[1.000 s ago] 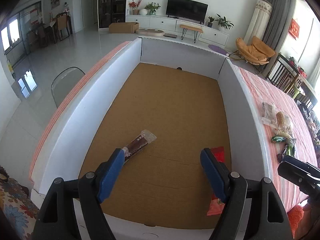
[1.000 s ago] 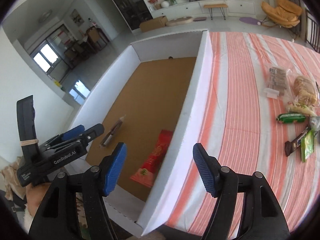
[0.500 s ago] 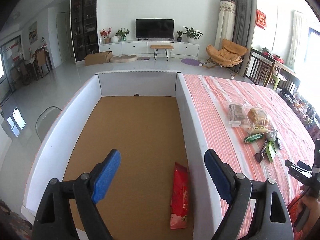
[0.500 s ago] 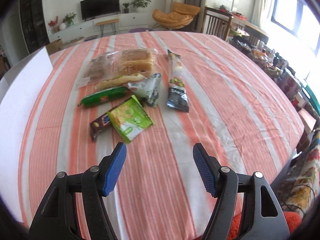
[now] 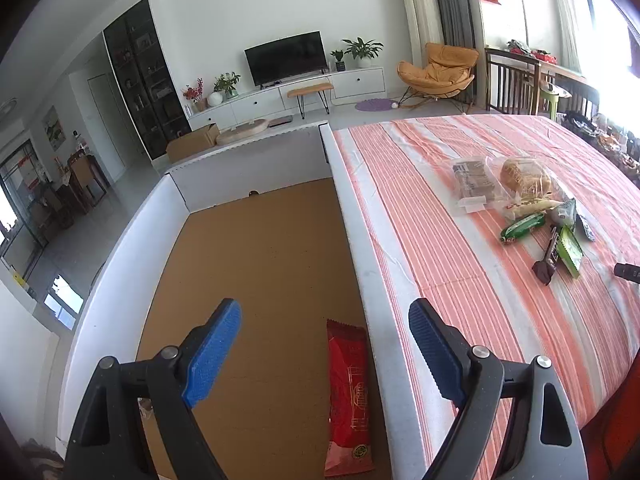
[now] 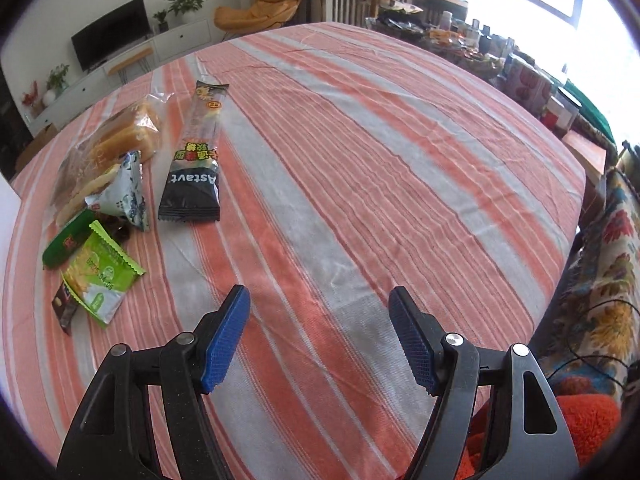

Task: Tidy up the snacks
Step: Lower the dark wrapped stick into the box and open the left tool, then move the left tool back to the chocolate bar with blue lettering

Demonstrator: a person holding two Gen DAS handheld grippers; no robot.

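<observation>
My left gripper (image 5: pixel 325 344) is open and empty above the near end of a white-walled cardboard box (image 5: pixel 356 240). A red snack packet (image 5: pixel 347 392) lies on the box's brown floor by its right wall. My right gripper (image 6: pixel 319 336) is open and empty over the striped tablecloth (image 6: pixel 360 160). A pile of snacks lies to its left: a black Astavt bar (image 6: pixel 196 160), a light green packet (image 6: pixel 100 272), a dark green packet (image 6: pixel 64 240), a white-blue packet (image 6: pixel 124 192) and bagged bread (image 6: pixel 108 144). The pile also shows in the left wrist view (image 5: pixel 524 208).
The table's right edge (image 6: pixel 576 208) drops to a floral sofa cover (image 6: pixel 608 280) and an orange cushion (image 6: pixel 576 420). Cluttered shelves stand beyond the far edge. The box's right wall (image 5: pixel 376 320) runs between the box floor and the tablecloth.
My left gripper swung right from the box floor toward its right wall; the brown bar left view. My right gripper turned from the box to the table and moved right past the snack pile.
</observation>
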